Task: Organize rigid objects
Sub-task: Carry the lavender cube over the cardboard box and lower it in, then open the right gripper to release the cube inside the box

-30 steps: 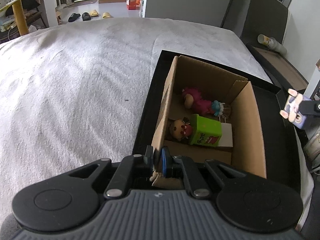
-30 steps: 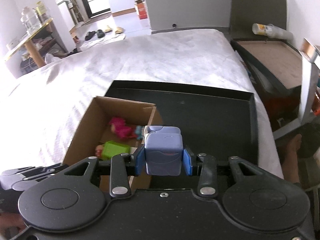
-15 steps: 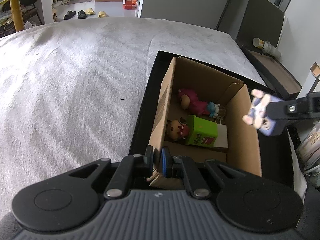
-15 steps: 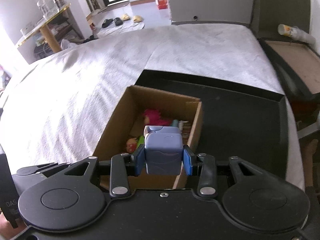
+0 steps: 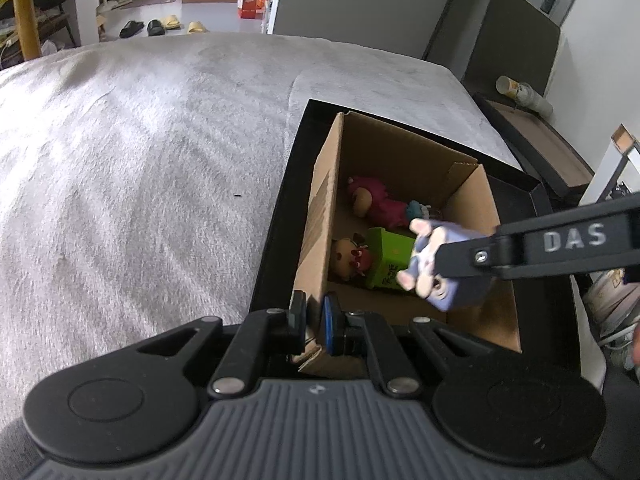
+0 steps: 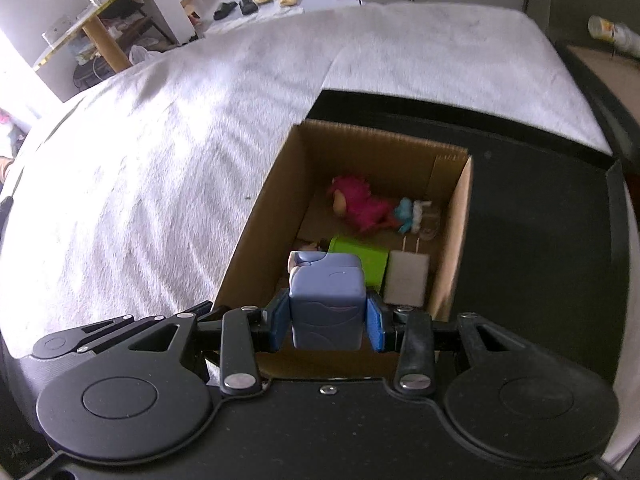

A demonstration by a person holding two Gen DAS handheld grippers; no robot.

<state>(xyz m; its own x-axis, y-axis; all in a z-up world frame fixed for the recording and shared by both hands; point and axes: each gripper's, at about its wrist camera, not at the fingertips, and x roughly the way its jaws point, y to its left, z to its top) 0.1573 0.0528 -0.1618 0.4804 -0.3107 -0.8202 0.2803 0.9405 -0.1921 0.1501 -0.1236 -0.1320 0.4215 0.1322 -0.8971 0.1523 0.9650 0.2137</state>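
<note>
An open cardboard box (image 5: 496, 240) (image 6: 264, 200) sits in a black tray (image 5: 280, 216) (image 6: 540, 208) on a bed. Inside lie a pink plush figure (image 5: 380, 206) (image 6: 360, 204), a green box (image 5: 390, 256) (image 6: 360, 258), a small doll head (image 5: 346, 258) and a white charger (image 6: 406, 282). My left gripper (image 5: 314, 324) is shut on the box's near left wall corner. My right gripper (image 6: 327, 320) is shut on a blue block toy (image 6: 327, 300) (image 5: 444, 268), held over the box's near part.
The grey-white bedcover (image 5: 140, 160) (image 6: 160, 160) spreads to the left and far side. A second dark tray with a tipped paper cup (image 5: 520, 94) (image 6: 612, 34) stands at the far right. Slippers (image 5: 160, 26) lie on the floor beyond the bed.
My right gripper has carried the blue block toy leftward from over the tray's right side to above the box. My left gripper has kept its hold on the box wall.
</note>
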